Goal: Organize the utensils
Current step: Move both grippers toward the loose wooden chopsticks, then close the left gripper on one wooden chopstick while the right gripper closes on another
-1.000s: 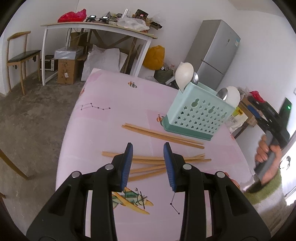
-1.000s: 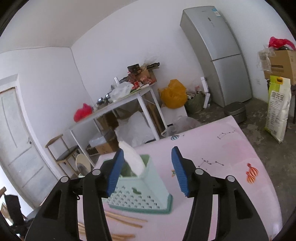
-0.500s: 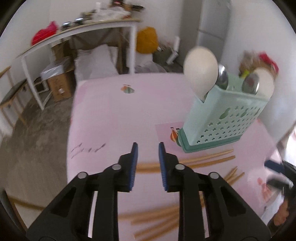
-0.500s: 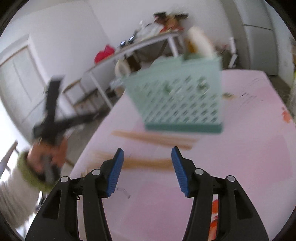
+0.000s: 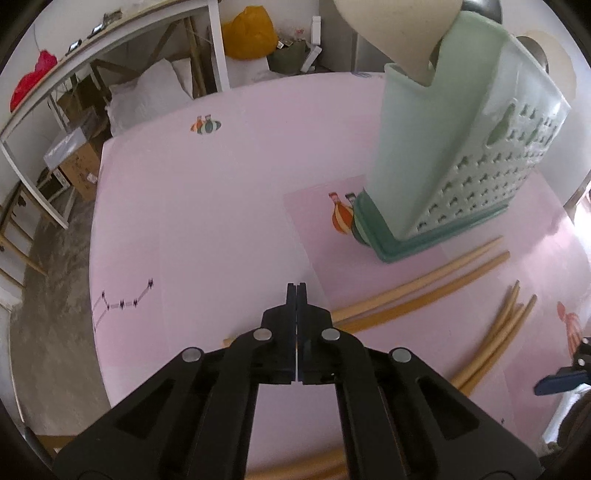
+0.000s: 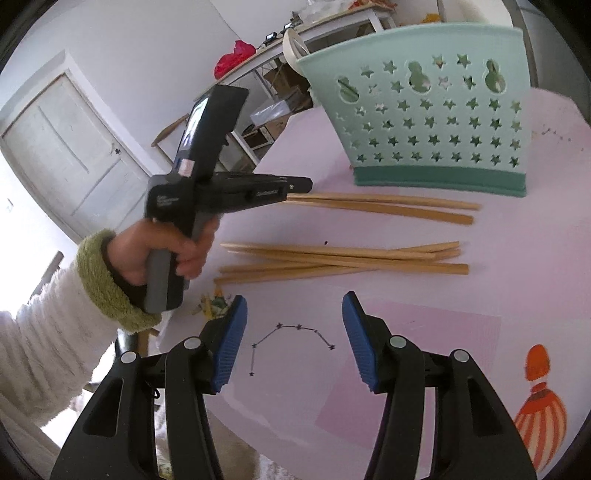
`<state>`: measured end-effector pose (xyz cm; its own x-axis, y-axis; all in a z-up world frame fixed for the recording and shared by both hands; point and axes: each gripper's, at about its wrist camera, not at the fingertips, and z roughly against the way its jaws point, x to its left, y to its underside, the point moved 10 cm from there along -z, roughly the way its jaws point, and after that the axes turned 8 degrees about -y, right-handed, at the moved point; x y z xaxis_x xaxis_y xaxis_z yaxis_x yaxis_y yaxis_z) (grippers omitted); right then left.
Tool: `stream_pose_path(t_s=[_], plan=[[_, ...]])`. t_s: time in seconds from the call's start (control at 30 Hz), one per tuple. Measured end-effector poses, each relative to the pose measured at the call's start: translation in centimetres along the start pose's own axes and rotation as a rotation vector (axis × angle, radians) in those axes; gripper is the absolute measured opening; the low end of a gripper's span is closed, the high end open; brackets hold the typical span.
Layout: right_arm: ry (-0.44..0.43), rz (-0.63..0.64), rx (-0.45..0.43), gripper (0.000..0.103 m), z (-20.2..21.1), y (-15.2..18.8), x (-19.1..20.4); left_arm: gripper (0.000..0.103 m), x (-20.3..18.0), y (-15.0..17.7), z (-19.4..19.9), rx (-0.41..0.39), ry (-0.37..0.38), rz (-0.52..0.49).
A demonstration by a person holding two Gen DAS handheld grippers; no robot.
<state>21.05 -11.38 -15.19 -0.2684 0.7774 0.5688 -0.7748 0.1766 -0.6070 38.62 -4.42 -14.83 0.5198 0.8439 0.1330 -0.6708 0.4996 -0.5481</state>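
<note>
**Left gripper pinches shut at the chopstick pair**

The left gripper (image 5: 296, 295), wide a second ago, now has its fingers pressed together at the near-left ends of two chopsticks (image 5: 424, 291); whether it really holds one is hidden beneath the fingers. It has also swung in close to the mint utensil caddy (image 5: 461, 155), which already carries spoons (image 5: 399, 33). I judge a pick is beginning. The right gripper (image 6: 293, 339) stays wide open and empty, now low over the pink tablecloth (image 6: 424, 332), near the loose chopstick pile (image 6: 343, 258).
</note>
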Motion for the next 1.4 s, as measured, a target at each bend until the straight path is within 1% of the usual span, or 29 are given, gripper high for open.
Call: stream_pose_path(t_s=[0.27,0.33,0.57,0.67,0.73,0.8,0.9,0.97,1.07,1.17,1.27,1.4], plan=[[-0.041,-0.073,0.010,0.053,-0.5,0.6,0.7,0.000,-0.1,3.3,2.1,0.059,0.016,-0.008],[-0.051,-0.099,0.024,0.053,-1.2,1.0,0.9,0.000,-0.5,4.7,2.8,0.067,0.028,0.007],[-0.006,-0.171,0.066,0.049,-3.0,1.5,0.1,0.000,-0.2,8.6,5.2,0.095,0.109,0.111],[0.010,-0.223,0.063,0.044,-3.7,1.5,-0.6,0.000,-0.3,10.1,6.1,0.102,0.160,0.188],[0.023,-0.250,0.055,0.043,-4.0,1.0,-0.9,0.000,-0.7,11.3,6.9,0.104,0.191,0.230],[0.032,-0.262,0.049,0.041,-4.1,0.8,-1.0,0.000,-1.0,12.3,7.3,0.109,0.238,0.290],[0.058,-0.271,0.046,0.034,-4.3,0.7,-1.1,0.000,-1.9,13.3,8.0,0.115,0.295,0.358],[0.071,-0.274,0.047,0.027,-4.3,0.7,-1.4,0.000,-2.7,14.0,8.4,0.117,0.322,0.385],[0.089,-0.278,0.050,0.020,-3.5,0.9,-2.1,0.000,-3.9,14.6,8.9,0.120,0.363,0.415],[0.121,-0.270,0.046,0.017,-2.7,0.9,-2.9,0.000,-5.7,15.0,9.3,0.127,0.419,0.433],[0.152,-0.265,0.044,0.014,-1.9,1.0,-3.7,0.000,-7.8,15.2,9.7,0.131,0.471,0.417],[0.208,-0.255,0.035,0.014,-0.7,0.8,-5.1,0.000,-10.2,15.0,9.9,0.117,0.506,0.386]])
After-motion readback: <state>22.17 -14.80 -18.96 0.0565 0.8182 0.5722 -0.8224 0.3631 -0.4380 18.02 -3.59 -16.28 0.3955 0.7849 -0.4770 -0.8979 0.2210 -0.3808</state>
